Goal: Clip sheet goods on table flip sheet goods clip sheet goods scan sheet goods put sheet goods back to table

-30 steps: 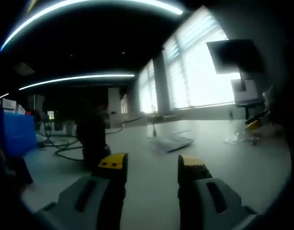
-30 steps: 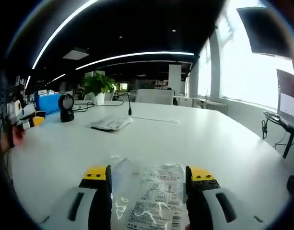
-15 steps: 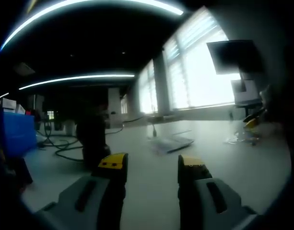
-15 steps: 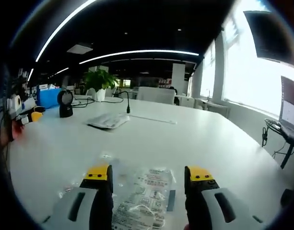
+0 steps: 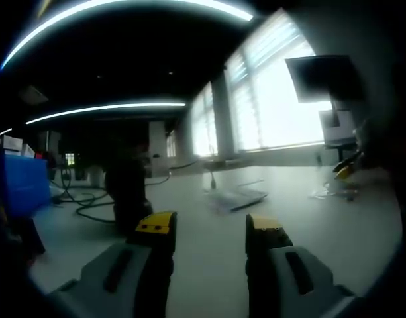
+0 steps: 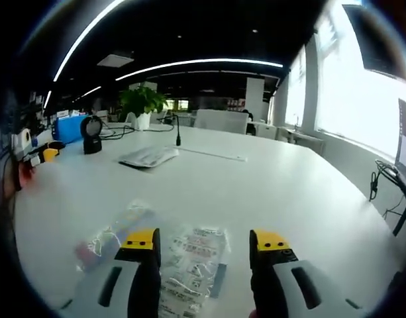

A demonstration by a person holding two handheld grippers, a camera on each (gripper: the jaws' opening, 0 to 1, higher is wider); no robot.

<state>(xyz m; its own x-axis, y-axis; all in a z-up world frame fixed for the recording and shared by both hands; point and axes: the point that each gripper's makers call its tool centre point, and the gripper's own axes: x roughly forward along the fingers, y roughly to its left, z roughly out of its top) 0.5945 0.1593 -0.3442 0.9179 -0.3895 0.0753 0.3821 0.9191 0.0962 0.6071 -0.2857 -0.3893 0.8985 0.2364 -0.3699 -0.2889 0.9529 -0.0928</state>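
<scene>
clear printed pack (image 6: 189, 268) lies flat on white bench (image 6: 269, 192), between spread jaws of right tool (image 6: 206, 240). left tool (image 5: 208, 225) spread, empty.

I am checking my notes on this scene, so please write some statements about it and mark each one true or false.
1. The right gripper is open above a clear packet lying on the white table. True.
2. The left gripper is shut on a packet. False: it is open, with nothing between its jaws.
3. A potted plant stands at the far side of the table. True.
4. The black scanner lies flat. False: it stands upright.
</scene>
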